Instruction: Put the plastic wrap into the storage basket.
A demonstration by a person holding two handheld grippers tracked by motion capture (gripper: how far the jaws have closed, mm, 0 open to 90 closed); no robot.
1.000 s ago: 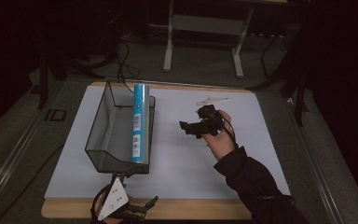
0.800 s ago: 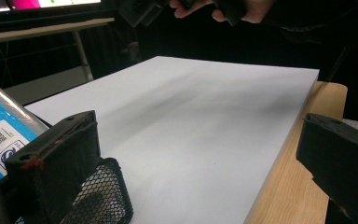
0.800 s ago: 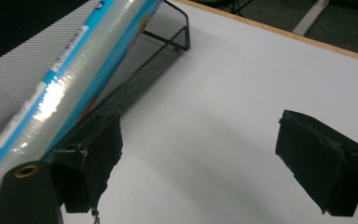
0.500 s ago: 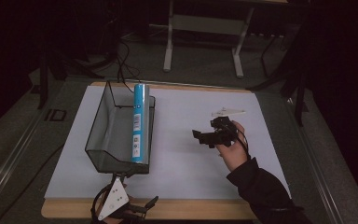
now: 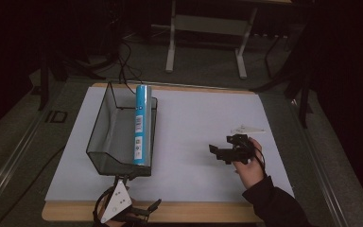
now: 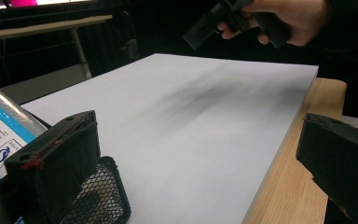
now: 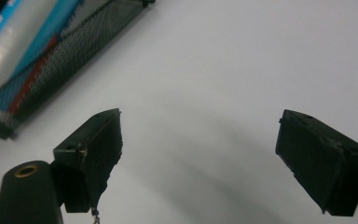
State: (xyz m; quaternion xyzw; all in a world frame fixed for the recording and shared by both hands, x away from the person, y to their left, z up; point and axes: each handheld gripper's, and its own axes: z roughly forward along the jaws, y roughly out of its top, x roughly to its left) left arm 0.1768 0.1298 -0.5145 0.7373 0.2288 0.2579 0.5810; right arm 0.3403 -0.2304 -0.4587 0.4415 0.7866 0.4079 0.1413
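Starting at the left, I see the mesh basket (image 5: 105, 137) standing on the white sheet (image 5: 189, 142) that covers the table (image 5: 208, 212). It is a dark, open-topped wire box, and the blue tube (image 5: 141, 124) lies lengthwise along its right wall, resting on the rim with its far end poking past the back edge. In my left gripper view the tube's blue and white label sits at the far left, just behind the near corner of the mesh.

My left gripper (image 5: 134, 213) lies at the near edge of the table, just in front of the basket's near corner, its grey plate turned up. Its jaws stand wide apart with nothing between them; along them I look out over bare white sheet and the wooden table edge.

Moving right, the middle of the sheet is bare. My right gripper (image 5: 219, 152) hovers over the sheet's right part, well apart from the basket, held in my right hand (image 5: 246, 163) with the jaws pointing left toward the basket. Those jaws are also spread and hold nothing. Just beyond the hand a small pale object (image 5: 246, 128) lies flat on the sheet; I cannot tell what it is.
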